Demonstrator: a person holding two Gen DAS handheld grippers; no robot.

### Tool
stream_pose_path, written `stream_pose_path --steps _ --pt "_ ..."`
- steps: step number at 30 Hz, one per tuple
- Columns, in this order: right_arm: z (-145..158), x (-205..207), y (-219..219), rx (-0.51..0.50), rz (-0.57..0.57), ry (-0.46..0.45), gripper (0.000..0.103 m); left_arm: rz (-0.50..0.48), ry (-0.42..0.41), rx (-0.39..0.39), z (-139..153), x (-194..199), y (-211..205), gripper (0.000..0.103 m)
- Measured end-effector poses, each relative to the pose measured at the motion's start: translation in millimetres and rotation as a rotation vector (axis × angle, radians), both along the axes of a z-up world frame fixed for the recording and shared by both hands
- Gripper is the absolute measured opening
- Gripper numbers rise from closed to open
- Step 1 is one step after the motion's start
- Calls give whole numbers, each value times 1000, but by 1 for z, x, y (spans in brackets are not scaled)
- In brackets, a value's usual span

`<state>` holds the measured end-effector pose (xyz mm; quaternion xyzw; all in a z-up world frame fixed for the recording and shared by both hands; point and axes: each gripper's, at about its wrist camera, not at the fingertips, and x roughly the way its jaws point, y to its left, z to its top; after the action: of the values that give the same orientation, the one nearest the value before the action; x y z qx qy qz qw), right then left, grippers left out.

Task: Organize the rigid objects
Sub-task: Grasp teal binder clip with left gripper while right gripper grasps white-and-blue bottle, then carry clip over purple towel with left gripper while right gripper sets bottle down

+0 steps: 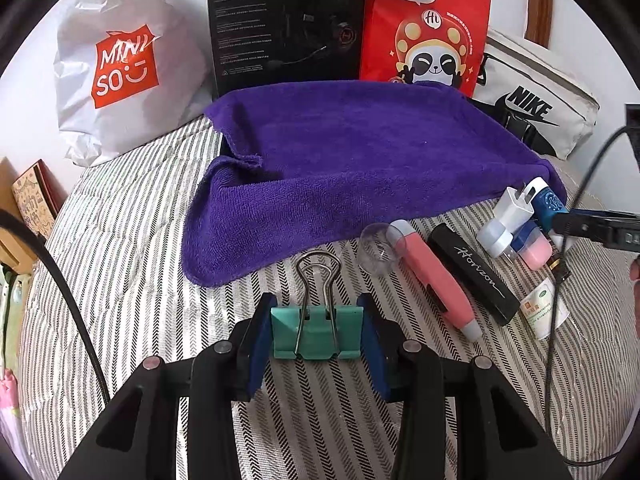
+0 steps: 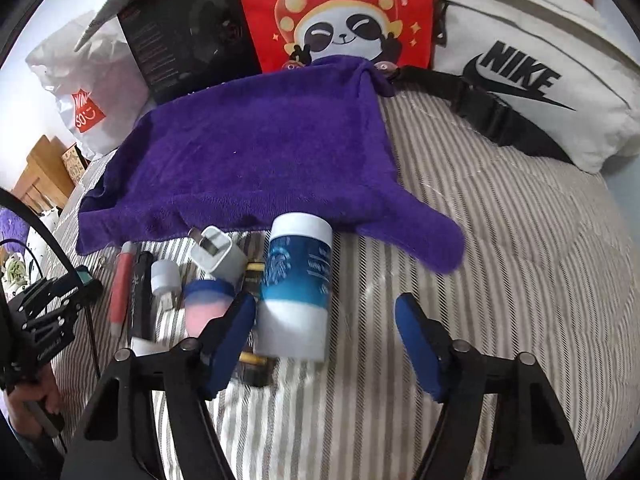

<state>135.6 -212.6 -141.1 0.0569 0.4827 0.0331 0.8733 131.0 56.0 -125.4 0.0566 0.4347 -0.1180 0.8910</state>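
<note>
On the striped bed (image 1: 132, 216), the left tool (image 1: 318, 338) is clamped on a green binder clip (image 1: 317, 334), its pads pressing both sides of the clip. The right tool (image 2: 325, 340) stands open around a blue-and-white bottle (image 2: 296, 292) lying beside a white charger plug (image 2: 219, 258) and a small pink jar (image 2: 208, 308); only the left pad is near touching it. The pickup step appears underway. Next, probably, the clip is carried to the purple towel (image 1: 344, 160) while the right tool closes squarely on the bottle.
</note>
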Motion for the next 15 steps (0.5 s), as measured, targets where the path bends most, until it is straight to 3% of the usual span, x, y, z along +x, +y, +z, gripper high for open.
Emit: stream_pose_path --steps 4,6,7,15 --pt "-8 11 4 12 3 9 59 0 0 -1 0 0 0 40" --pt "-7 11 5 1 7 -15 44 0 1 -3 0 0 1 40" --pt "-4 9 4 -13 3 -26 43 0 1 -4 0 0 1 40" --pt "-5 8 -1 -105 6 -1 42 0 1 -3 0 0 1 40"
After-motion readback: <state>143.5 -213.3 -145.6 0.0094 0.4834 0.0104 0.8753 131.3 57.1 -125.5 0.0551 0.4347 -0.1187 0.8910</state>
